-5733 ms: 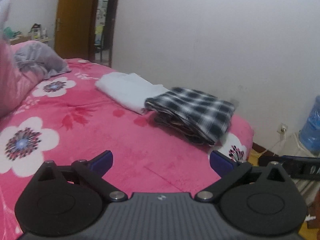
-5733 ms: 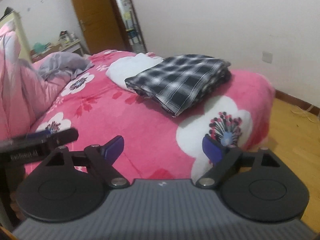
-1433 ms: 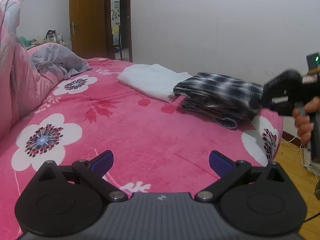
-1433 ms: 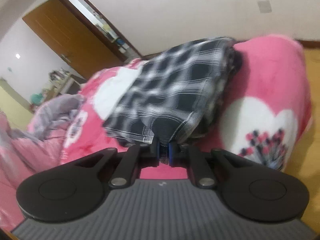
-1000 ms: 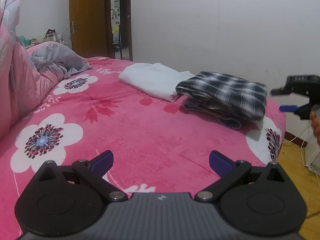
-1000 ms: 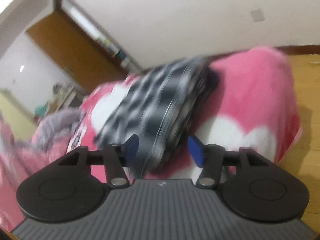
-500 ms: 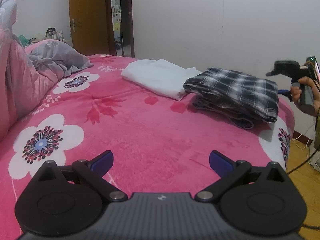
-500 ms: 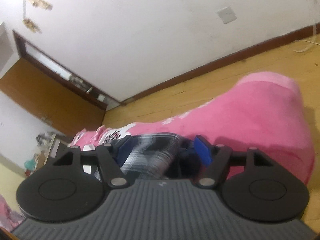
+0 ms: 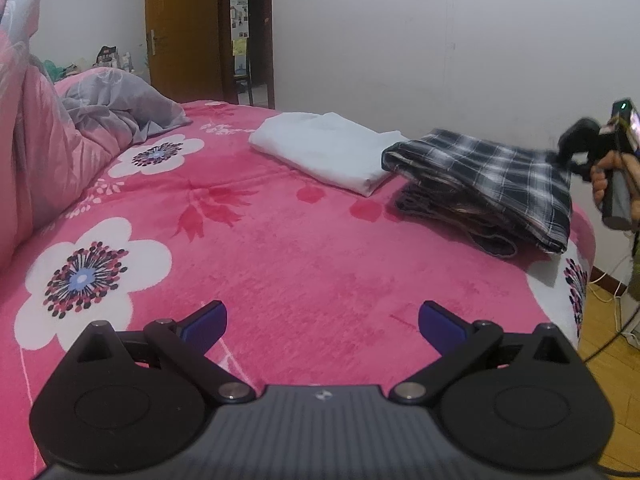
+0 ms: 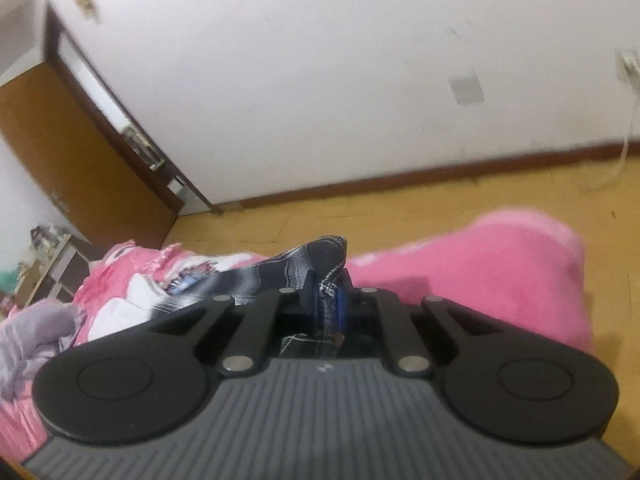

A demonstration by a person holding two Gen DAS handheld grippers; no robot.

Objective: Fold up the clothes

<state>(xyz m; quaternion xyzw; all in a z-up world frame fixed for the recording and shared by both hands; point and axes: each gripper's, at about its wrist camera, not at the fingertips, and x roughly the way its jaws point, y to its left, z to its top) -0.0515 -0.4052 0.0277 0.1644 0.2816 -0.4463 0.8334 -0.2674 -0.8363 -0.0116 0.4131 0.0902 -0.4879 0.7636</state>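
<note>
The left gripper [image 9: 322,322] hangs low over the near part of the bed [image 9: 304,264], its two blue-tipped fingers spread wide apart with nothing between them. Under it lies the pink blanket with its big white flowers.

The plaid shirt [image 9: 492,184] lies folded at the far right corner of the bed, close to the edge. Its left end rests against, and slightly on, a folded white garment [image 9: 324,152] just beside it. In the left wrist view the right gripper [image 9: 580,146] shows at the far right edge, at the shirt's far corner, with a hand [image 9: 612,176] wrapped round its handle.

From the right wrist view, the right gripper [image 10: 326,306] has its fingers drawn close together, and a fold of the plaid shirt [image 10: 304,262] is pinched between them. The cloth rises in a small peak just beyond the fingertips and a strip of it runs back between the fingers toward the gripper body. This view is tilted and somewhat blurred; beyond the cloth are the pink corner of the bed, a wooden floor [image 10: 400,216] and a white wall [image 10: 320,80].

A rumpled grey and pink quilt [image 9: 108,112] is heaped at the far left of the bed, and a brown door [image 9: 182,32] stands behind it.
</note>
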